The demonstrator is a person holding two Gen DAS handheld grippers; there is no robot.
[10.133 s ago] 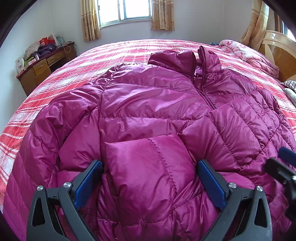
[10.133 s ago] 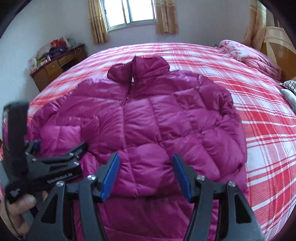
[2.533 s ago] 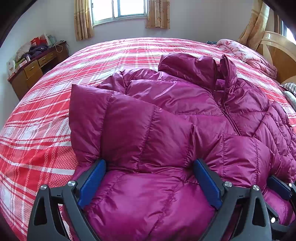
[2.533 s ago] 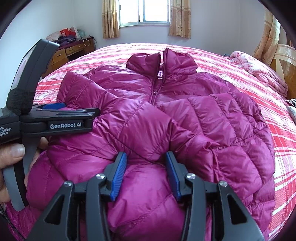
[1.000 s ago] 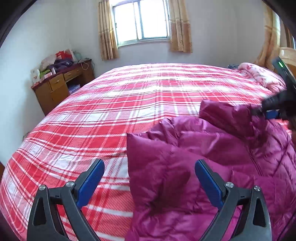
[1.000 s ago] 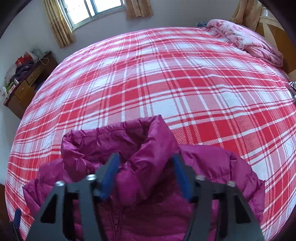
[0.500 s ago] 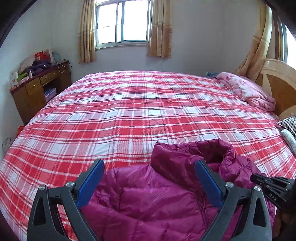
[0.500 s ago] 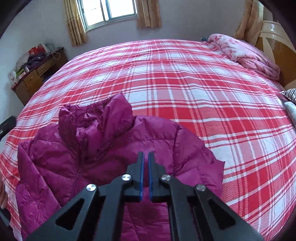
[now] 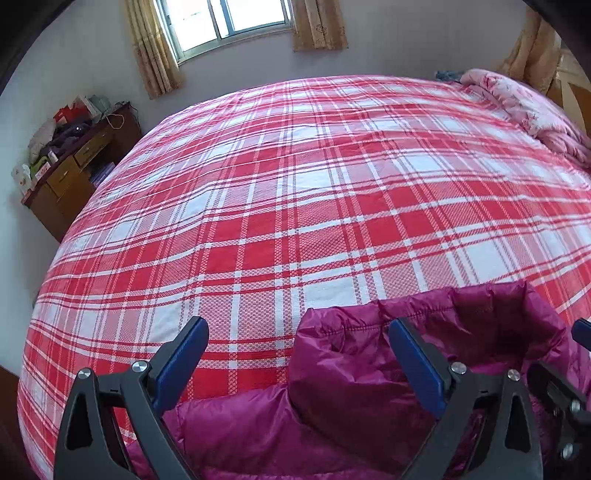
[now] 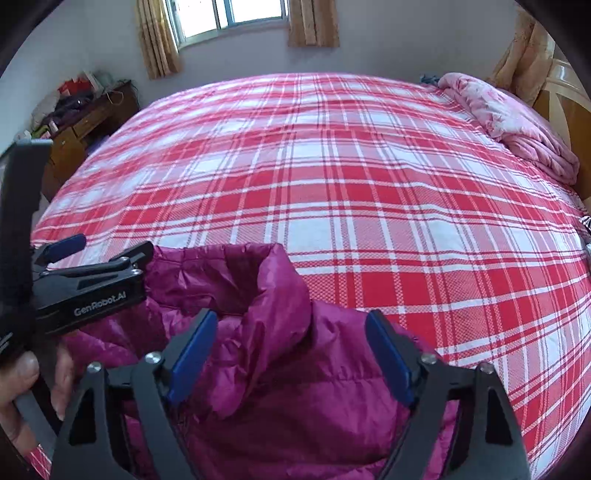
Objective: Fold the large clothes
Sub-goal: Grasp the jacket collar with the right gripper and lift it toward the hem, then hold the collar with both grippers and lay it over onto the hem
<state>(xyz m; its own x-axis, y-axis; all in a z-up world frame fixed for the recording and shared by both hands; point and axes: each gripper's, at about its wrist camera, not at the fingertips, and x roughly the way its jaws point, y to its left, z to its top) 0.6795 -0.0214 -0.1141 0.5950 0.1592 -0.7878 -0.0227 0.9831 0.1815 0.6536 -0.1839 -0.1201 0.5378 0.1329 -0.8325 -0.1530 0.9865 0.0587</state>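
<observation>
Both of our claws hover spread wide over the near edge of the bed: our left claw [image 9: 297, 363] with its blue pads apart and nothing between them but air above the jacket's collar, our right claw [image 10: 291, 347] likewise gaping, the raised collar standing between its fingers without being pinched.

Largest in view is the bed [image 9: 295, 192], covered in a red-and-white plaid sheet that fills most of both views. On its near edge lies our purple puffer jacket [image 10: 295, 406], collar [image 10: 280, 291] upright and pointing toward the window; the rest of the garment runs below the frame. In the right wrist view our left claw [image 10: 96, 258] appears from the side at the jacket's left shoulder, gripped by our left hand [image 10: 26, 380].

A pink quilt [image 10: 517, 122] sits bunched at the far right of the bed beside a wooden headboard [image 10: 565, 110]. A wooden dresser [image 9: 70, 173] piled with odds and ends stands against the left wall, and a curtained window [image 9: 229, 26] lights the far wall.
</observation>
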